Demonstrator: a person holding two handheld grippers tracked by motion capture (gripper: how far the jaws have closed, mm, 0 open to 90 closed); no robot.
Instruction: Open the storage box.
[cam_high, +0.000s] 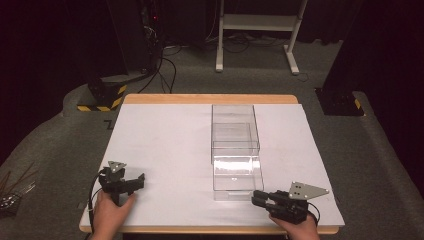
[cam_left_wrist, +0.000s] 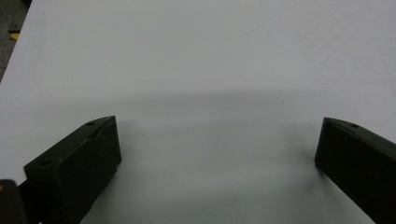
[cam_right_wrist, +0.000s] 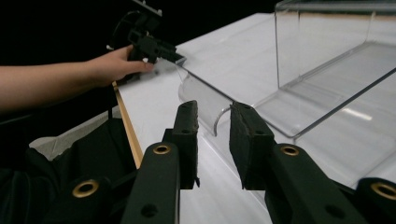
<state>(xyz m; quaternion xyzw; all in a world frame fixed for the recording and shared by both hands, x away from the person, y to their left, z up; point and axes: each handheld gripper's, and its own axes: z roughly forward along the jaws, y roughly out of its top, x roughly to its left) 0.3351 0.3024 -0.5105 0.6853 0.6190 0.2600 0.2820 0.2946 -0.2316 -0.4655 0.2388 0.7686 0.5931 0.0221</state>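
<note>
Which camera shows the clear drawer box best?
The high view: the whole clear box shows, its drawer pulled toward the right claw. The right gripper view shows its near end close up. The left gripper view looks at bare table.

text: none legible | dark mark on table (cam_high: 165, 140) far-left corner: too small to read

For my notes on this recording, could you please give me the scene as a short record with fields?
surface: white table with a wooden edge
main thing: clear plastic drawer box, its drawer pulled out toward the person
left gripper: jaws wide open over bare table, nothing between them
right gripper: at the drawer's front, jaws slightly apart with the drawer handle just beyond them, not gripped
</note>
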